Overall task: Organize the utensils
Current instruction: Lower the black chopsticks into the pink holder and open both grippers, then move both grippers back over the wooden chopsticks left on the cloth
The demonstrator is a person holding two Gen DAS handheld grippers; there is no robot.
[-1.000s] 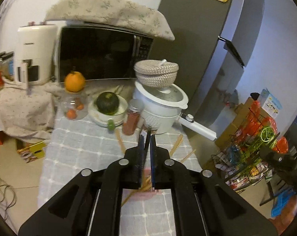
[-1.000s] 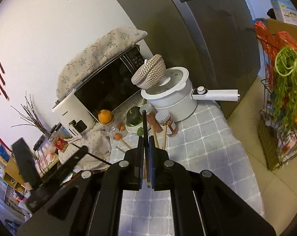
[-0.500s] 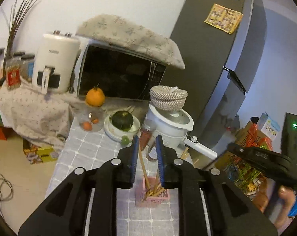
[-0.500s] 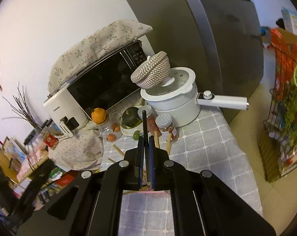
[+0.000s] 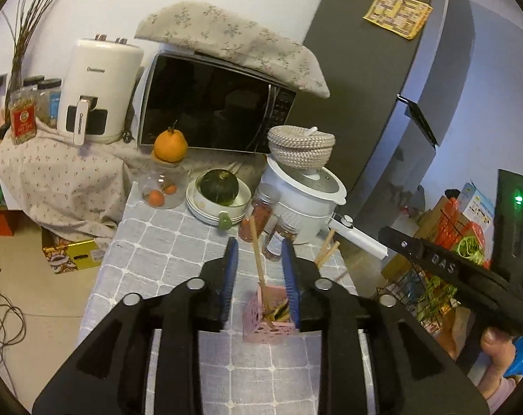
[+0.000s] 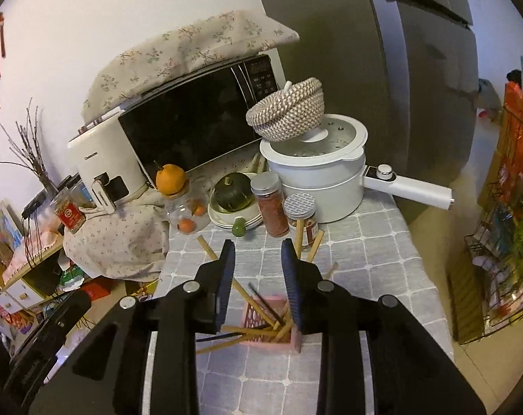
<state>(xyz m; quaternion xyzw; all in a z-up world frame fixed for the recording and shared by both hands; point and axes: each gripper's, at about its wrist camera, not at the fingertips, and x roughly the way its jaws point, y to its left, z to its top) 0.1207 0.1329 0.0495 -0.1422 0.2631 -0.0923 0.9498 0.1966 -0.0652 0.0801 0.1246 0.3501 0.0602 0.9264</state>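
Both tongs, left (image 5: 259, 266) and right (image 6: 256, 266), have just been opening and stand spread, gripping nothing, above the pink holder (image 6: 272, 323) near on the tabletop (image 6: 365, 259). The chopsticks (image 5: 258, 263) lean inside it, long axes slanting up and far, for storage.

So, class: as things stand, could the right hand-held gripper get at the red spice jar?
Probably yes. The right hand-held gripper is open and empty, with bare tablecloth up to the red spice jar; chopsticks lean just beside it.
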